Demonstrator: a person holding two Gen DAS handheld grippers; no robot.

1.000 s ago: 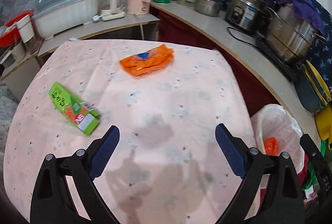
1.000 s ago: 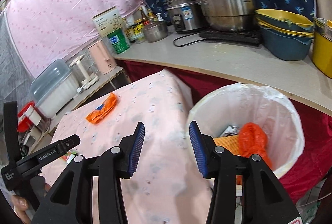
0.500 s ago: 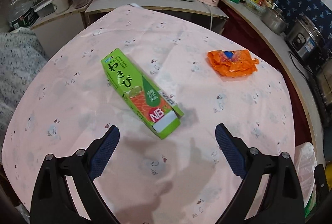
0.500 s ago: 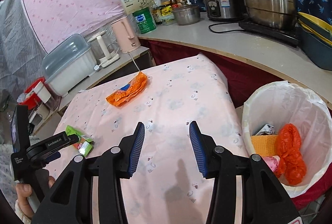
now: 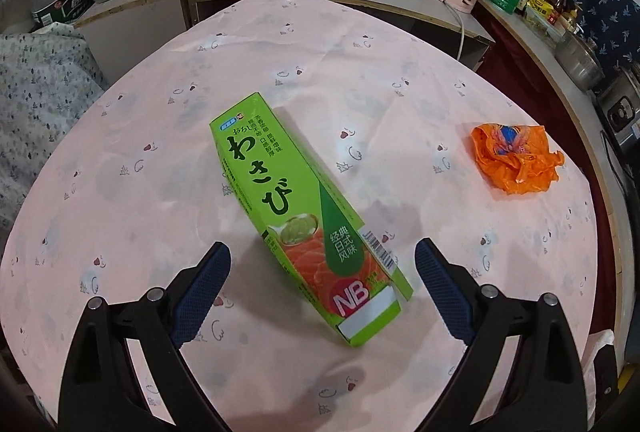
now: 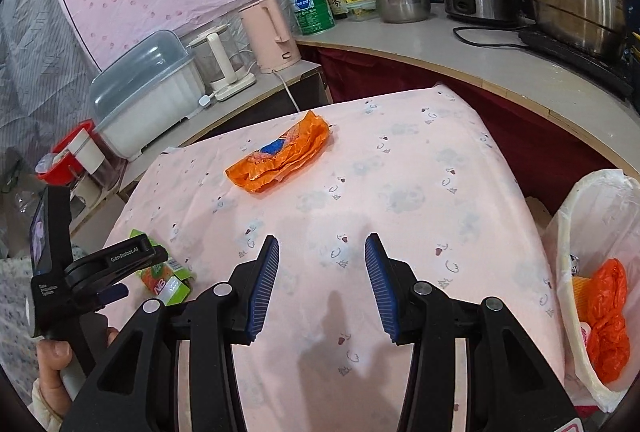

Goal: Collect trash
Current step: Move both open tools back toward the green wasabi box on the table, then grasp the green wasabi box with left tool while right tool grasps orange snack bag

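My left hand-held gripper (image 5: 322, 288) hangs over the desk (image 5: 120, 200) with its jaws spread wide and nothing pressed between them. The green wasabi box (image 5: 304, 216) lies flat on the pink cloth, its near end with the white flap lying between my two fingers (image 5: 204, 284). Its long axis runs diagonally, from that near end by my right finger away to the upper left. Farther off to the right sits the crumpled orange wrapper (image 5: 516, 160), well apart from the box. My right hand-held gripper (image 6: 322, 284) is released too, half open over bare cloth. The lined trash bin (image 6: 576, 216) stands beside the desk's right edge.
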